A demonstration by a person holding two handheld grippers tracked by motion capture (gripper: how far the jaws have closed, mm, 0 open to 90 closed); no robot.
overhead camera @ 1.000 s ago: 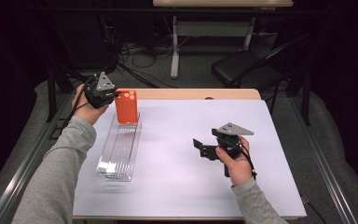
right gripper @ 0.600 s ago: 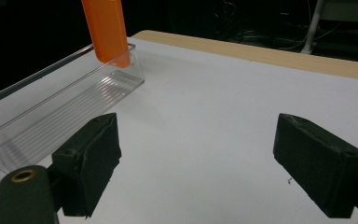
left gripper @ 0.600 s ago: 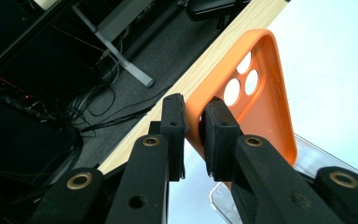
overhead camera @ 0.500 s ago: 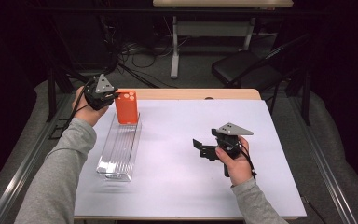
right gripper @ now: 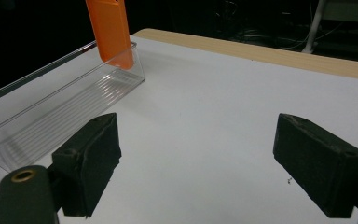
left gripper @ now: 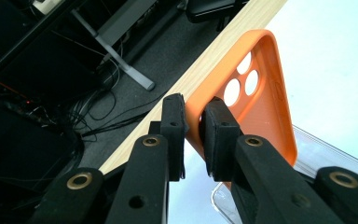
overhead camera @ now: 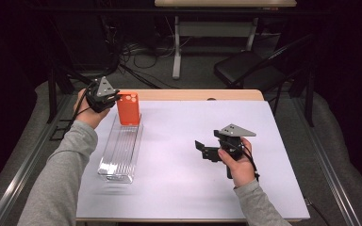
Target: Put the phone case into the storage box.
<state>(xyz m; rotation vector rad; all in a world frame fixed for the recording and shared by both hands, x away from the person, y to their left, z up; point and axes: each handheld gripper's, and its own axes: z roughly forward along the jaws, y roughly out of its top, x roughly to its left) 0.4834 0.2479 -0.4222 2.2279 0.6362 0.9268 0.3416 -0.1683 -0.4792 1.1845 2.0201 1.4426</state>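
- While my left tongs (overhead camera: pixel 114 97) pinch the orange phone case (overhead camera: pixel 128 108) by one long edge, I read the step as setting the case into the clear plastic tray (overhead camera: pixel 121 149); the case stands upright at the tray's far end, its lower edge seemingly inside the walls, though I cannot tell whether it touches the tray floor
- In the left gripper view the pads (left gripper: pixel 216 135) sit closed on the case's rim (left gripper: pixel 256 100), near the camera cut-outs
- My right tongs (overhead camera: pixel 206 150) hang wide open over the bare counter, well apart from the tray, holding nothing
- Next, I judge, I must lower or lean the case until it rests, then ease the left tongs apart without knocking the light tray
- The counter (overhead camera: pixel 188 188) is a white sheet over a wooden top, with the wood showing along the far edge
- Beyond it the room is dark: cables on the floor (overhead camera: pixel 136 52), a table leg (overhead camera: pixel 176 47), a black chair (overhead camera: pixel 245 70)
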